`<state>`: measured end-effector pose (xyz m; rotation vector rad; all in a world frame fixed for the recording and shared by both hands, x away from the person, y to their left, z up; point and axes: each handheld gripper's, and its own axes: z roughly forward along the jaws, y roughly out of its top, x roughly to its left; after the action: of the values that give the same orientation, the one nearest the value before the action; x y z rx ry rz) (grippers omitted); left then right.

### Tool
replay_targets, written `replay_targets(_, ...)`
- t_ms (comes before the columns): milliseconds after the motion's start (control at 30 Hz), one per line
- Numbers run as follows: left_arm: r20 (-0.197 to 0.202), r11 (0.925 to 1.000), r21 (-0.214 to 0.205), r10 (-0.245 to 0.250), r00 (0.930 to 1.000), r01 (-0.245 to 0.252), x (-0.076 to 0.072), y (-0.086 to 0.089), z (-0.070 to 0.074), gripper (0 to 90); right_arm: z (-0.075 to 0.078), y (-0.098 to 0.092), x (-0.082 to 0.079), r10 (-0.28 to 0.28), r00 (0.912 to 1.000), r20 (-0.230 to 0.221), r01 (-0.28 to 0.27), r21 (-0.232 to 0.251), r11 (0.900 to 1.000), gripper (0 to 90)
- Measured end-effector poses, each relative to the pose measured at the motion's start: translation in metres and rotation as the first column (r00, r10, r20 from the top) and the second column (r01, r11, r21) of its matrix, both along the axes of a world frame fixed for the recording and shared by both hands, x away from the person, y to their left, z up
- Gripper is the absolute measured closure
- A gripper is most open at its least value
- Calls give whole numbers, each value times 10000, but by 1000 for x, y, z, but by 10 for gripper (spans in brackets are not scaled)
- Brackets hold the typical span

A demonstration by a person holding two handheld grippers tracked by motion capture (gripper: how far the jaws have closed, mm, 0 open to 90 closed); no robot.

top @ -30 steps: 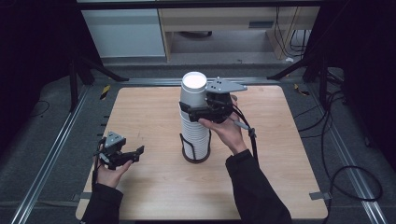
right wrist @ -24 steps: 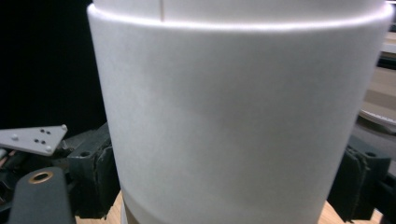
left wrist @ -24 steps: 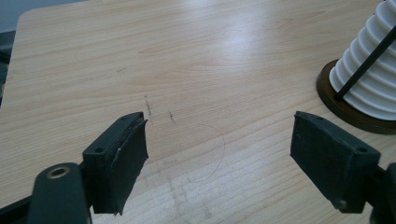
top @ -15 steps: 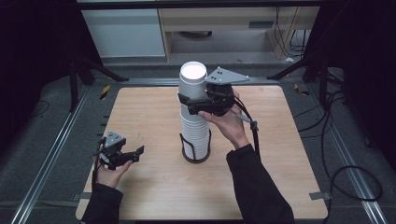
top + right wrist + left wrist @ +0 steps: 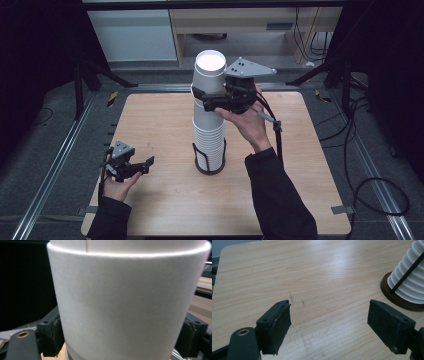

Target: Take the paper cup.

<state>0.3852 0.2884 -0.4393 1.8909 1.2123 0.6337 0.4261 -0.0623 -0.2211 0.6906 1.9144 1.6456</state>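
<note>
A pale wood table (image 5: 165, 125) stands on a grey floor among dark stands. The right gripper (image 5: 210, 99) grasps the top cup (image 5: 210, 75), now higher above the ribbed white stack (image 5: 209, 142) in its wire holder than a second ago. The left gripper (image 5: 136, 166) rests released.

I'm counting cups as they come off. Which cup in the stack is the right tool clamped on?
The top cup, open mouth up, sits clamped in the right tool, raised above the nested cups left in the wire holder.
</note>
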Motion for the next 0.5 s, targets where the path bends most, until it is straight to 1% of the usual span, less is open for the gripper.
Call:
replay_targets(67, 22, 10000, 32, -6, 10000, 6, 0, 0, 0, 180, 5, -3, -2, -25, 10000, 89, 25, 79, 10000, 149)
replay_targets(233, 39, 10000, -3, -37, 10000, 37, -1, 0, 1, 180, 18, -10, -9, -107, 9992, 374, 105, 63, 9999, 150)
replay_targets(367, 50, 10000, 11, -71, 10000, 71, -1, 0, 2, 180, 22, -17, -14, -158, 9986, 509, 164, -108, 9998, 151)
replay_targets(500, 96, 9999, 19, -120, 9999, 120, -2, 0, 4, 180, 23, -28, -20, -229, 9980, 584, 250, -351, 9991, 152)
